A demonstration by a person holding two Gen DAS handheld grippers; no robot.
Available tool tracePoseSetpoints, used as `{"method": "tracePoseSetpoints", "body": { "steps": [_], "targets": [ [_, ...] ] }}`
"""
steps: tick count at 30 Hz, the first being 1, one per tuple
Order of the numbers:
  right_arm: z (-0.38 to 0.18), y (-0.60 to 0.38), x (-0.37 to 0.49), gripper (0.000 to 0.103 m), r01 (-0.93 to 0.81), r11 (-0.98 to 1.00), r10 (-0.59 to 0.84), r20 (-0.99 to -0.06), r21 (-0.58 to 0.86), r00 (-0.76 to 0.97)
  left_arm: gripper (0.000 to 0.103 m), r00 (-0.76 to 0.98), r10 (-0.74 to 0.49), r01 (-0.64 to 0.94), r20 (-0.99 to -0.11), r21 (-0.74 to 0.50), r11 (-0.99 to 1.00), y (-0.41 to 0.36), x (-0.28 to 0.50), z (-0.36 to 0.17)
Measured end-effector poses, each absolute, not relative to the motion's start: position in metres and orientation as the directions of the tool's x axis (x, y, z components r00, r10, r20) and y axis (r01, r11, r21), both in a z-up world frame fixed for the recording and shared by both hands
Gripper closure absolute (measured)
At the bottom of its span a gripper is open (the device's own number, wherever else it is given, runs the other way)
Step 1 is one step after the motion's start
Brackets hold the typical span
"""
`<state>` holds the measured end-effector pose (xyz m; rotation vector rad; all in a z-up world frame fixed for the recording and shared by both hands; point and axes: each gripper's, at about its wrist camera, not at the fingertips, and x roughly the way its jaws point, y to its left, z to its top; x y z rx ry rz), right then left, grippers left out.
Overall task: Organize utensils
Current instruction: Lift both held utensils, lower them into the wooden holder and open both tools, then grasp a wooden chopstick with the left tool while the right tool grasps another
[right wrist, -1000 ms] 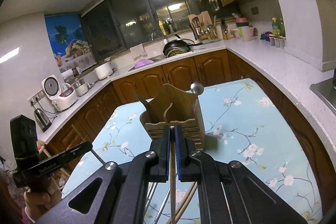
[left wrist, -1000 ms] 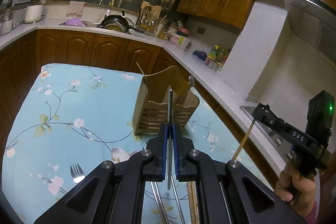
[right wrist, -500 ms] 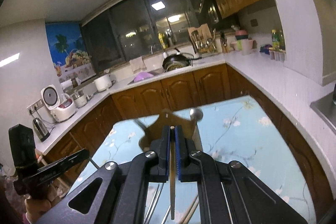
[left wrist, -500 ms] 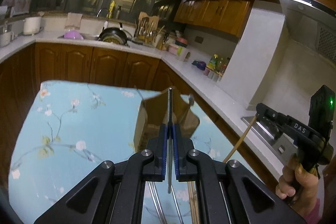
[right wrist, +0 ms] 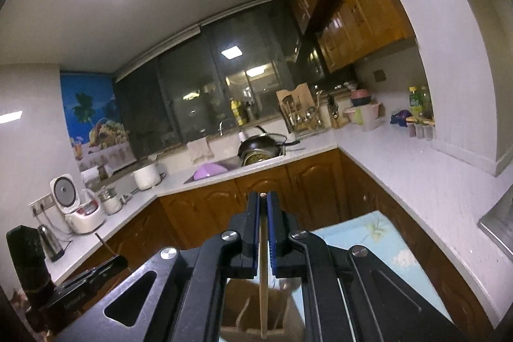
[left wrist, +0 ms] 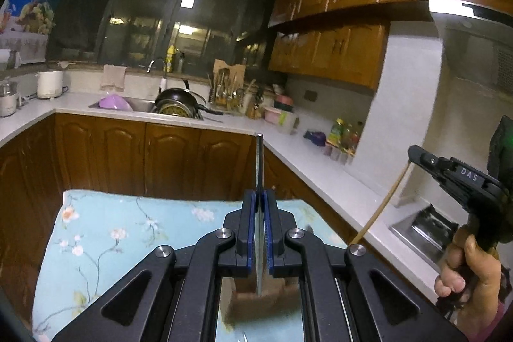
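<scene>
My left gripper [left wrist: 260, 197] is shut on a thin metal utensil [left wrist: 259, 162] that stands upright, its handle end poking above the fingertips. Its lower end hangs over the wooden utensil holder [left wrist: 256, 298], seen blurred under the jaws. My right gripper [right wrist: 263, 201] is shut on a wooden chopstick [right wrist: 263, 287] held upright, its lower end over the same holder [right wrist: 253, 314]. The right gripper also shows in the left wrist view [left wrist: 449, 172] with the chopstick [left wrist: 381, 207] slanting down from it. The left gripper shows in the right wrist view [right wrist: 86, 278].
The table has a light blue floral cloth [left wrist: 105, 239]. A white counter [left wrist: 320, 169] with brown cabinets runs behind and to the right. It carries a sink with a black pan [left wrist: 178, 104], a utensil rack [left wrist: 227, 92] and bottles [left wrist: 344, 133].
Both grippers have tilted up and risen, so the holder dropped from the middle of each view to beneath the jaws. Both utensils stay held.
</scene>
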<state>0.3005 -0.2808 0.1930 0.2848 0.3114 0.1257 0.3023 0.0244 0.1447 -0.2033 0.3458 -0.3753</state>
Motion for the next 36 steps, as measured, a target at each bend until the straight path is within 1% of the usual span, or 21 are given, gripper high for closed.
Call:
{"method": "tracePoseSetpoints", "body": {
  "steps": [3, 7, 12, 17, 27, 28, 29, 30, 31, 33, 34, 35, 36],
  "targets": [
    [0.183, -0.282, 0.315, 0.099, -0.065, 0.951, 0.157, -0.294, 0.301, 0.943, 0.1, 0.883, -0.367, 0.296, -0.294, -0.258, 0.919, 0.019, 0.319, 0.126],
    [0.151, -0.281, 0.331, 0.099, -0.045, 0.95, 0.154, -0.339, 0.309, 0.928, 0.1, 0.88, -0.355, 0.273, -0.316, -0.275, 0.922, 0.01, 0.335, 0.101],
    [0.109, -0.281, 0.341, 0.098, -0.028, 0.944, 0.168, -0.407, 0.329, 0.898, 0.1, 0.858, -0.349, 0.256, -0.376, -0.276, 0.926, -0.006, 0.347, 0.066],
    [0.094, -0.279, 0.34, 0.099, -0.038, 0.942, 0.186, -0.423, 0.335, 0.887, 0.099, 0.83, -0.354, 0.246, -0.432, -0.287, 0.926, -0.017, 0.363, 0.044],
    [0.1, -0.278, 0.343, 0.098, -0.033, 0.946, 0.181, -0.441, 0.322, 0.879, 0.098, 0.823, -0.351, 0.235, -0.446, -0.295, 0.926, -0.005, 0.377, 0.057],
    [0.1, -0.278, 0.343, 0.097, -0.032, 0.947, 0.18, -0.443, 0.321, 0.878, 0.098, 0.821, -0.352, 0.235, -0.45, -0.296, 0.926, -0.004, 0.378, 0.057],
    [0.1, -0.277, 0.344, 0.093, -0.031, 0.947, 0.18, -0.449, 0.32, 0.875, 0.098, 0.817, -0.355, 0.237, -0.454, -0.297, 0.925, -0.003, 0.376, 0.056],
    [0.1, -0.276, 0.343, 0.093, -0.029, 0.947, 0.18, -0.455, 0.319, 0.872, 0.093, 0.809, -0.351, 0.23, -0.471, -0.297, 0.927, -0.001, 0.377, 0.055],
    [0.099, -0.276, 0.344, 0.089, -0.031, 0.945, 0.187, -0.458, 0.326, 0.869, 0.089, 0.805, -0.352, 0.229, -0.477, -0.298, 0.927, -0.001, 0.375, 0.053],
    [0.099, -0.279, 0.342, 0.071, -0.032, 0.938, 0.2, -0.461, 0.346, 0.865, 0.07, 0.81, -0.344, 0.216, -0.475, -0.304, 0.928, 0.004, 0.371, 0.056],
    [0.099, -0.281, 0.34, 0.051, -0.035, 0.933, 0.208, -0.457, 0.357, 0.865, 0.066, 0.813, -0.339, 0.21, -0.473, -0.305, 0.929, 0.006, 0.369, 0.058],
    [0.099, -0.282, 0.337, 0.039, -0.038, 0.93, 0.213, -0.45, 0.366, 0.867, 0.063, 0.816, -0.34, 0.209, -0.467, -0.31, 0.927, 0.008, 0.365, 0.06],
    [0.1, -0.283, 0.333, 0.037, -0.037, 0.928, 0.212, -0.442, 0.371, 0.872, 0.061, 0.818, -0.339, 0.206, -0.464, -0.314, 0.927, 0.011, 0.361, 0.062]
  ]
}}
